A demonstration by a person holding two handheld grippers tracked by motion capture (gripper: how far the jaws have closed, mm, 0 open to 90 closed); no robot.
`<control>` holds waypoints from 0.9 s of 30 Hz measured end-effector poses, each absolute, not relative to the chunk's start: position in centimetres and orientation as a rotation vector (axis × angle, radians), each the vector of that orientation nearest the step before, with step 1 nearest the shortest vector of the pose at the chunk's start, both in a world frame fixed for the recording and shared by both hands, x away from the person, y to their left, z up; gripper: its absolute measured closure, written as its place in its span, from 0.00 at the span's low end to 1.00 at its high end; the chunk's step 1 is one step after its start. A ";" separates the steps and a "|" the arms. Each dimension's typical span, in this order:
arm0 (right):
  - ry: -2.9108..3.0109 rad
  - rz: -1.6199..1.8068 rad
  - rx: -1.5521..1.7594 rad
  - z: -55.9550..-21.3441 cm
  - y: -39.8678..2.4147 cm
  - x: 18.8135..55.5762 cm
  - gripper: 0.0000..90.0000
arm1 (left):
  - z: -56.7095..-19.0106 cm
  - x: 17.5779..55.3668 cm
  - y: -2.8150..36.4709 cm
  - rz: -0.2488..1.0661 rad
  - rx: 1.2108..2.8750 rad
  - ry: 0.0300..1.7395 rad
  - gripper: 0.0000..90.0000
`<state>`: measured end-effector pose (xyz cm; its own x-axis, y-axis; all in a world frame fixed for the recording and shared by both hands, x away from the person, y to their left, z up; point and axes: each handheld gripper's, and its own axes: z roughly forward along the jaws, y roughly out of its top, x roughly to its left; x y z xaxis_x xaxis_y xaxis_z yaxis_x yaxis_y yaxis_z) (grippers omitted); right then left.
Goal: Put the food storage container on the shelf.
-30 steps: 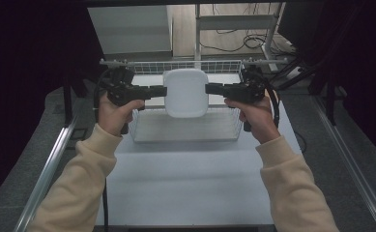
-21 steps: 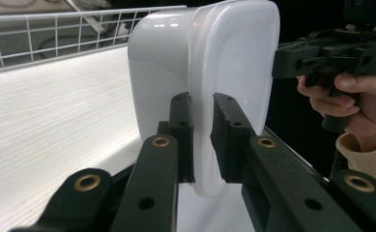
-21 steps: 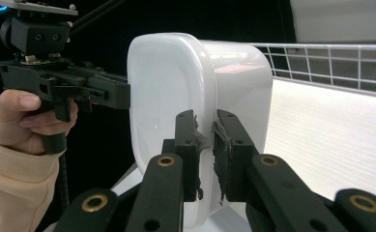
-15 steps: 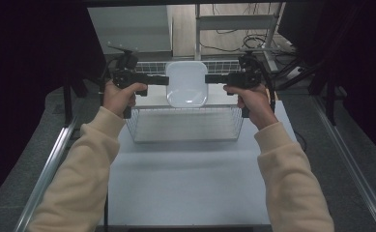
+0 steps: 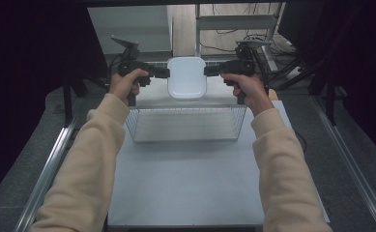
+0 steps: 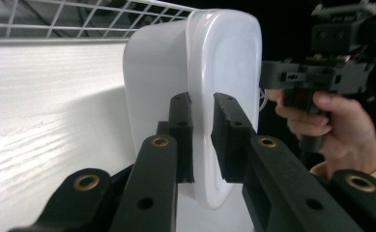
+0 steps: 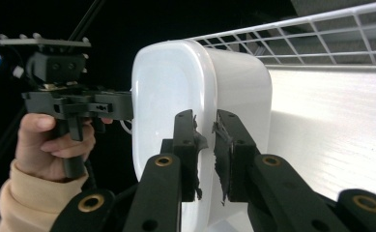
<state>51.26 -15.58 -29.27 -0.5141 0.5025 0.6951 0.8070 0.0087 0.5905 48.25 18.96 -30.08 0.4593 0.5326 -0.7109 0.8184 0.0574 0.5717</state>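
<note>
A white plastic tub (image 5: 187,77) hangs in the air above and behind the wire basket (image 5: 185,137), held between both grippers. My left gripper (image 5: 165,73) is shut on its left rim, and my right gripper (image 5: 209,70) is shut on its right rim. In the left gripper view the tub (image 6: 202,92) stands on edge with its rim between the black jaws of my gripper (image 6: 202,140). In the right gripper view the tub (image 7: 195,87) shows the same way, its rim pinched by my gripper (image 7: 206,154).
The wire basket stands on the white tabletop (image 5: 185,188), near its far end. Metal rails (image 5: 45,169) run along both table sides. Dark curtains and a metal frame with cables (image 5: 238,29) lie beyond the far edge.
Both grippers have lifted the white tub up and away from me, out of the wire basket, and the tub has tilted toward level.
</note>
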 end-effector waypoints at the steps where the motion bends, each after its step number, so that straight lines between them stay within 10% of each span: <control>1: -1.992 -1.493 -1.371 -29.4 -15.5 51.6 0.86 | -30.5 49.1 19.1 -0.365 1.574 1.224 0.87; 16: -1.848 -1.447 -1.531 -31.2 -15.2 53.5 0.80 | -32.5 51.2 19.4 -0.429 1.486 1.281 0.85; 27: -2.156 -1.666 -1.466 -28.6 -15.4 48.8 0.37 | -29.6 46.6 18.7 -0.065 1.554 1.191 0.38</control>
